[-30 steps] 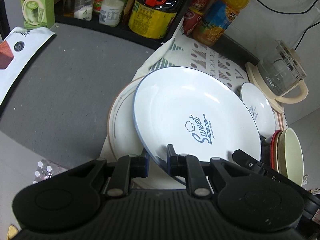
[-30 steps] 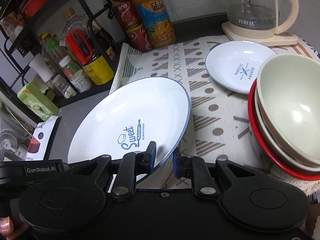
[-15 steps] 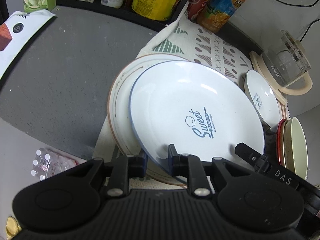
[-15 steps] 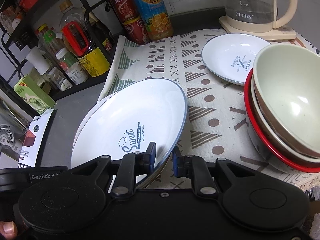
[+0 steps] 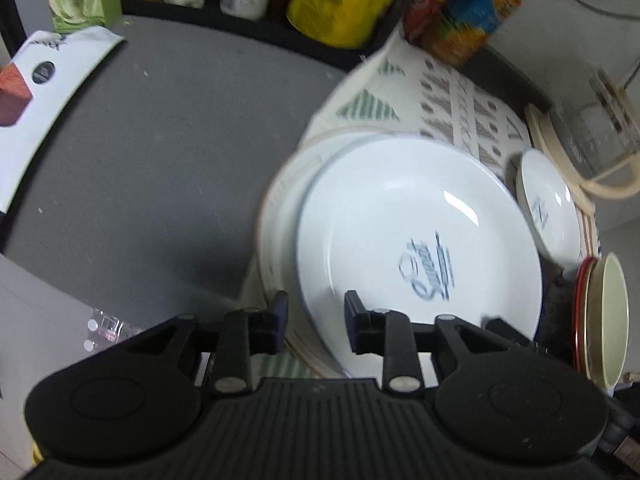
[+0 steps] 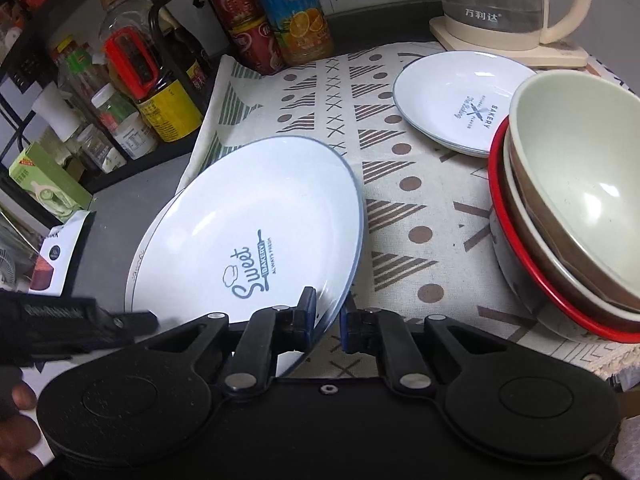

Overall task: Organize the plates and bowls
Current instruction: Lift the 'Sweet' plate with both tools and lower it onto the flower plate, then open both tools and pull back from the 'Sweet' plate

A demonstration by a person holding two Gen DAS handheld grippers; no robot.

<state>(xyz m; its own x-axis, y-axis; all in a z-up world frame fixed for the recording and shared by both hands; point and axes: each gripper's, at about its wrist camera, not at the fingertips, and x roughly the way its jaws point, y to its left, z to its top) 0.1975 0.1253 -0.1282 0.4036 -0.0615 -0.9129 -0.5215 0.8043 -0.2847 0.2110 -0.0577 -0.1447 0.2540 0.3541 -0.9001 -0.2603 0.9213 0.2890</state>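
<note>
A large white plate (image 5: 400, 220) with a blue rim and "Sweet" lettering lies tilted on a wider cream plate (image 5: 280, 220) on the patterned cloth. My left gripper (image 5: 316, 314) straddles its near rim with the jaws opening, and the pads stand clear of the rim. My right gripper (image 6: 327, 316) is closing and pinches the other side of the same plate (image 6: 260, 208). A small white "Bakery" plate (image 6: 452, 96) lies further back. A stack of bowls (image 6: 572, 184), cream on brown on red-rimmed, stands to the right.
A glass kettle (image 6: 508, 4) on a cream base stands at the back right. Bottles and cans (image 6: 280, 12) line the back, with a rack of jars (image 6: 120, 92) to the left. Bare grey counter (image 5: 160, 160) lies left of the cloth.
The large plate has come down onto the wider cream plate. My left jaws have spread off its rim and that gripper has shifted left. The right jaws have tightened slightly.
</note>
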